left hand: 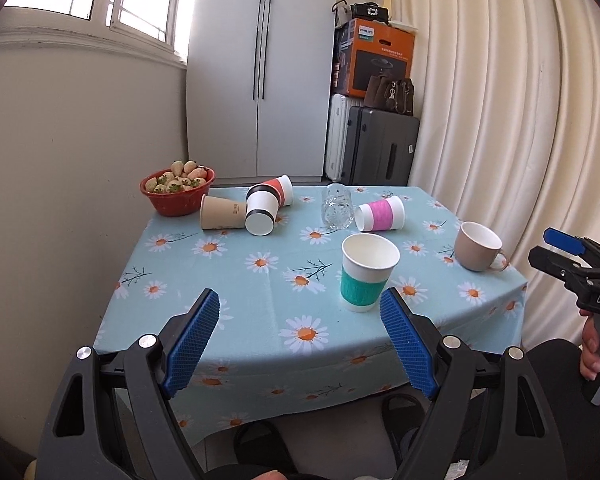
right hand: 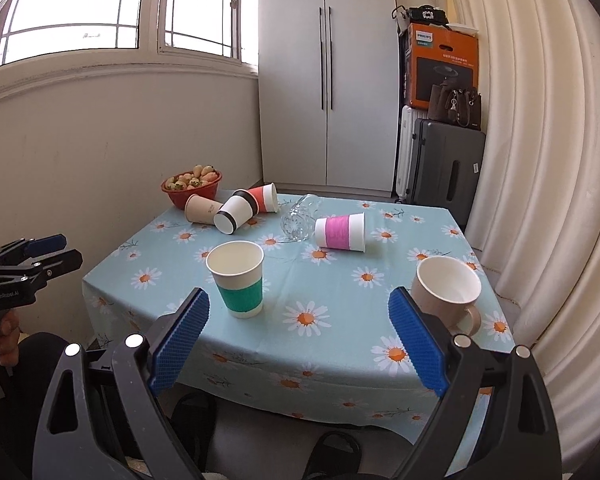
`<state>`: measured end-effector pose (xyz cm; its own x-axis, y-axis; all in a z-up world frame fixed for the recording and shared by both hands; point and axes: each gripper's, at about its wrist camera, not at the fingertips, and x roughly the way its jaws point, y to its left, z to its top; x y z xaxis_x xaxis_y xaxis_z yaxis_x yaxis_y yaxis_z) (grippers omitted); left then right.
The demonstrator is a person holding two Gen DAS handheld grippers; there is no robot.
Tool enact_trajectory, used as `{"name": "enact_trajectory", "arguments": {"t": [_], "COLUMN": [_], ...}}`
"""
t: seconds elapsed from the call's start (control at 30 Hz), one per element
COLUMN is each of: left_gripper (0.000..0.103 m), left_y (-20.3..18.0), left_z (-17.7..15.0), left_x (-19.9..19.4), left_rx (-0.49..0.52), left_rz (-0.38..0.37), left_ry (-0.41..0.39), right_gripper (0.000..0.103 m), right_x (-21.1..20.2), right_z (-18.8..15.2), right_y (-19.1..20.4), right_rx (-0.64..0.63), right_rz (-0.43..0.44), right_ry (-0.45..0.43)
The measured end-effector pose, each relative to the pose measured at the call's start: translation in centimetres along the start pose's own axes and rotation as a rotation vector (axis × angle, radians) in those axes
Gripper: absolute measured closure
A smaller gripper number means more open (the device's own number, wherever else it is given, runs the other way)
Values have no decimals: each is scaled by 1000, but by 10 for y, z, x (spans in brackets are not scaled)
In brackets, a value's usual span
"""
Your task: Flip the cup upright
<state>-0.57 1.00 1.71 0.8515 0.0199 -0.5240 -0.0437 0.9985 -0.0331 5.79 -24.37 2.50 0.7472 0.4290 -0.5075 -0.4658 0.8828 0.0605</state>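
Note:
A pink-banded paper cup lies on its side mid-table. A glass lies beside it. A brown cup, a black-banded cup and a red cup lie tipped at the back left. A green-banded cup and a beige mug stand upright. My left gripper and right gripper are open and empty above the table's near edge.
A red bowl of strawberries sits at the back left corner. The daisy tablecloth covers the table. A wall is on the left, curtains on the right, a wardrobe and suitcases behind.

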Motion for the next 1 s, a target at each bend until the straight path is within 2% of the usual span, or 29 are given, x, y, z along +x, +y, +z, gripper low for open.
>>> {"name": "enact_trajectory", "arguments": {"t": [0.4, 0.63, 1.0], "left_gripper": [22, 22, 22], "left_y": [-5, 0, -9], "left_z": [-2, -3, -2], "left_x": [6, 6, 6], "left_rx": [-25, -50, -17], "left_rz": [5, -6, 7], "left_ry": [27, 31, 26], "right_gripper": [12, 12, 12], "right_x": [11, 11, 14], "right_z": [-3, -3, -4], "right_y": [-3, 2, 2], "right_rx": [19, 6, 19], "right_rz": [0, -11, -13], "right_ry": [43, 29, 39]}}
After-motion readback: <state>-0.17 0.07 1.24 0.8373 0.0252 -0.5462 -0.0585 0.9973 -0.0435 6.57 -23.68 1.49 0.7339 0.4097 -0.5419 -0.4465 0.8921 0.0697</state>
